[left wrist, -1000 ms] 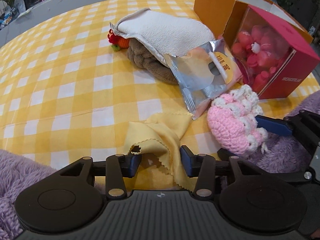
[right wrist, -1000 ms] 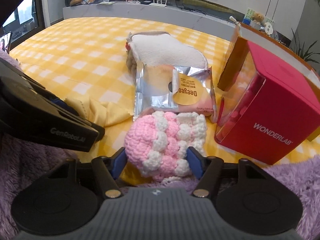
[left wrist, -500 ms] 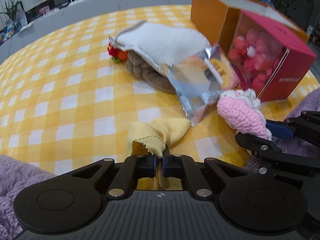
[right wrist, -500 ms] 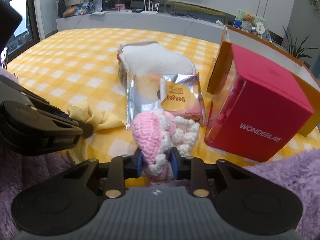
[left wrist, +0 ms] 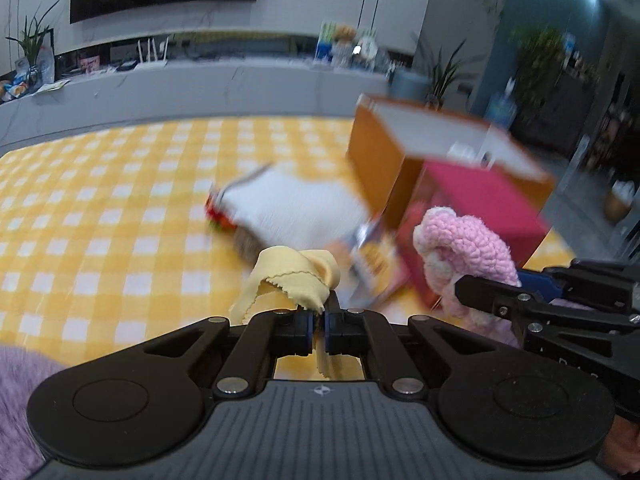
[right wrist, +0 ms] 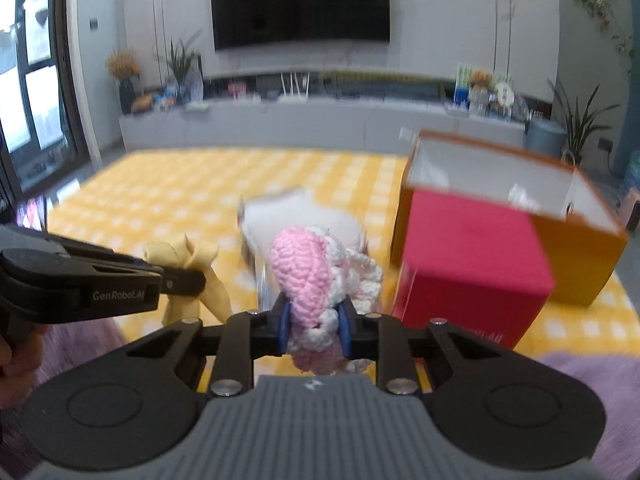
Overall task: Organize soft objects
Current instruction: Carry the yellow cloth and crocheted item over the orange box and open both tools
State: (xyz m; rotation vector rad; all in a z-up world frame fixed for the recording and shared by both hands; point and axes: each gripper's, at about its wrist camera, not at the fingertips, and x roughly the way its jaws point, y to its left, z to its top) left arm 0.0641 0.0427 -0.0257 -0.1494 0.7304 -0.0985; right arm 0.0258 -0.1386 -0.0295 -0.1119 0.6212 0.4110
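Note:
My left gripper [left wrist: 319, 330] is shut on a yellow cloth [left wrist: 294, 278] and holds it above the checked table; it also shows in the right wrist view [right wrist: 188, 256]. My right gripper [right wrist: 314, 322] is shut on a pink and white crochet toy [right wrist: 308, 268], lifted off the table; the toy shows at the right in the left wrist view [left wrist: 466, 248]. On the table lie a white cloth [left wrist: 296, 204] over a brown plush, and a silver snack packet [left wrist: 370, 258].
An open orange box [right wrist: 560, 200] stands at the back right with a red WONDERLAB box [right wrist: 468, 256] in front of it. The yellow checked tablecloth [left wrist: 100, 220] stretches left. Purple fluffy fabric [right wrist: 600, 376] lies along the near edge. The frames are motion-blurred.
Both grippers closed on their items, then rose from the table: the left with the yellow cloth, the right with the crochet toy. The views now tilt up toward the room.

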